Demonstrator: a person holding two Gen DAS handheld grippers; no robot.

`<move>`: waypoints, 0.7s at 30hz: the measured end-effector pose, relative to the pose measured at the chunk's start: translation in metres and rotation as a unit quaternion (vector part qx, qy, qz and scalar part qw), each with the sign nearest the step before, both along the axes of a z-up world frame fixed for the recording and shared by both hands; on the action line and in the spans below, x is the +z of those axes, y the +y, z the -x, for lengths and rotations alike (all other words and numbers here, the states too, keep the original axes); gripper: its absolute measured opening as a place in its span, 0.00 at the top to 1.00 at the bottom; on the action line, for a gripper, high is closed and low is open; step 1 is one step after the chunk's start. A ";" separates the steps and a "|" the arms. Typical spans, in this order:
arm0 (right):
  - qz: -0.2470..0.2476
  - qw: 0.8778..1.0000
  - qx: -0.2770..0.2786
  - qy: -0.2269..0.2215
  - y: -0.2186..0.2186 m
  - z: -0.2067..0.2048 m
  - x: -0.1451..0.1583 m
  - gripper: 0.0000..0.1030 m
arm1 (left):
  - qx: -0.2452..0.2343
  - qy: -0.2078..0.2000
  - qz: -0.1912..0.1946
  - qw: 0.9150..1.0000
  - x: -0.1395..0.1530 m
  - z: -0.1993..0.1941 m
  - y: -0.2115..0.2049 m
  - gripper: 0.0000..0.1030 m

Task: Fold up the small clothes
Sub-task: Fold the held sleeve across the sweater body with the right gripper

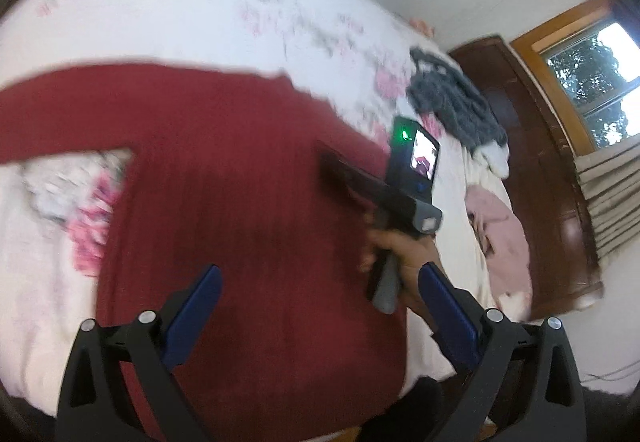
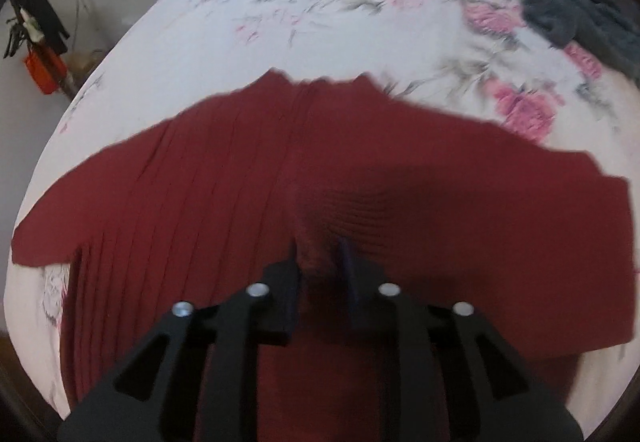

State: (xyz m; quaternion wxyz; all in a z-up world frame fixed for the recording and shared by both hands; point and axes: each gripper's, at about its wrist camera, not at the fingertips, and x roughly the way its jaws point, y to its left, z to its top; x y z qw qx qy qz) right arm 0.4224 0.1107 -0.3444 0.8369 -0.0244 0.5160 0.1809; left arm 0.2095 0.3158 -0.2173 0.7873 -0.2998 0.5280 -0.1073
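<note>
A dark red ribbed knit sweater [image 1: 224, 178] lies spread on the floral bed sheet [image 1: 168, 2], sleeves out to both sides. My left gripper [image 1: 316, 302] hangs open above the sweater's lower part, nothing between its blue pads. In the left wrist view the right gripper [image 1: 332, 162] is held by a hand [image 1: 404, 254] and rests low on the sweater's right side. In the right wrist view the sweater [image 2: 200, 194] fills the middle, and my right gripper [image 2: 320, 262] is shut on a raised pinch of its red fabric.
A grey knit garment [image 1: 452, 98] and a pale pink garment [image 1: 500, 230] lie on the bed's right side; the grey garment [image 2: 580, 14] shows at the upper right of the right wrist view. A dark wooden cabinet [image 1: 548, 178] and a window [image 1: 596, 82] stand beyond the bed.
</note>
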 end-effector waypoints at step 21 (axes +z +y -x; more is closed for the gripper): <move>-0.128 0.988 -0.086 0.024 -0.183 0.207 0.061 0.48 | 0.040 0.141 0.210 0.967 -0.185 -0.193 -0.071 0.06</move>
